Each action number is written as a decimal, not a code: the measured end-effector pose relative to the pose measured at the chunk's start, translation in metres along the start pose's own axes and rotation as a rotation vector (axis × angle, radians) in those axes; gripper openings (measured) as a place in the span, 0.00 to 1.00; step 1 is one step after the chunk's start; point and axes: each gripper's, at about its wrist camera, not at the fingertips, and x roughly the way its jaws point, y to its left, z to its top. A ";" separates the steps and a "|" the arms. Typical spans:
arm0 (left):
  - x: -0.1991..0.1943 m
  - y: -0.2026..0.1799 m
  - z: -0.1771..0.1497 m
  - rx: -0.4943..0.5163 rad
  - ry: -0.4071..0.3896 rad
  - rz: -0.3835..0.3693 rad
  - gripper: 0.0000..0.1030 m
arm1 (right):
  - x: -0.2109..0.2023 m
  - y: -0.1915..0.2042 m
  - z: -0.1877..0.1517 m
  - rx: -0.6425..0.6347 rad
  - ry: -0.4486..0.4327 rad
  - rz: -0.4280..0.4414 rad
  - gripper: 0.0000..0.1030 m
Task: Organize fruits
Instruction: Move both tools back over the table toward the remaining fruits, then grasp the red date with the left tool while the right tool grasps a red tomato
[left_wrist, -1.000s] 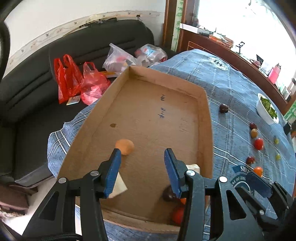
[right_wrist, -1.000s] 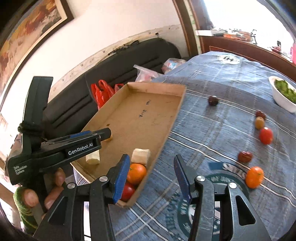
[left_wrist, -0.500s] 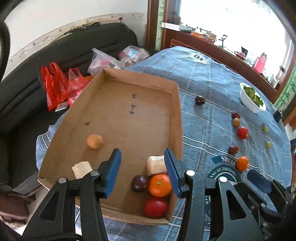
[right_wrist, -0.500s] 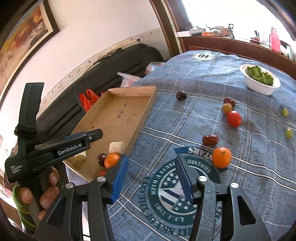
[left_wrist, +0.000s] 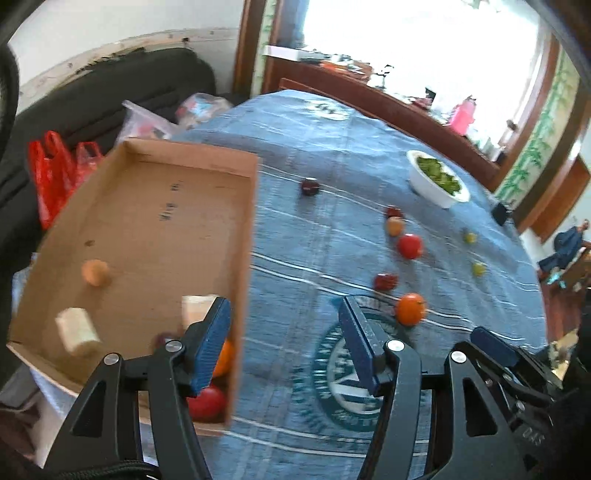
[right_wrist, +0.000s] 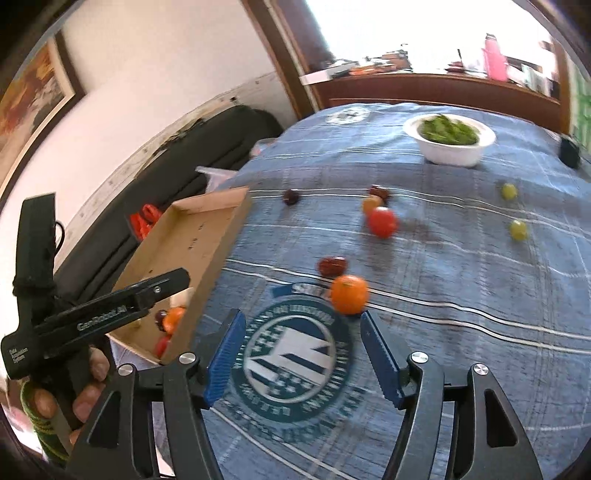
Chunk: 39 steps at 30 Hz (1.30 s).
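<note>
A shallow cardboard box (left_wrist: 155, 236) (right_wrist: 207, 229) lies at the table's left edge and holds several fruits: a red tomato (left_wrist: 207, 402), an orange (left_wrist: 225, 356), a peach-coloured fruit (left_wrist: 95, 272) and pale chunks (left_wrist: 75, 330). Loose fruits lie on the blue cloth: an orange (left_wrist: 410, 309) (right_wrist: 349, 294), a dark red fruit (right_wrist: 332, 266), a red tomato (right_wrist: 382, 221), a dark plum (right_wrist: 291, 196) and two green grapes (right_wrist: 517, 229). My left gripper (left_wrist: 282, 345) is open and empty, over the box's right wall. My right gripper (right_wrist: 301, 354) is open and empty, just short of the orange.
A white bowl of greens (right_wrist: 448, 138) stands at the far side of the table. A black sofa (left_wrist: 74, 107) with red plastic bags (left_wrist: 55, 173) lies beyond the box. A small dark object (right_wrist: 570, 151) sits at the table's far right.
Both grippers have swung right, away from the box and toward the loose fruits. The right gripper has come closer to the orange. Both stay open.
</note>
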 end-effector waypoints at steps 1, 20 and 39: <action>0.001 -0.003 -0.001 0.003 -0.003 -0.012 0.58 | -0.002 -0.008 -0.001 0.015 -0.001 -0.013 0.65; 0.026 -0.048 -0.002 0.129 0.075 -0.011 0.58 | -0.008 -0.043 -0.001 0.062 -0.035 -0.061 0.65; 0.077 -0.070 0.021 0.146 0.176 -0.090 0.58 | 0.084 -0.059 0.071 0.023 0.077 -0.052 0.46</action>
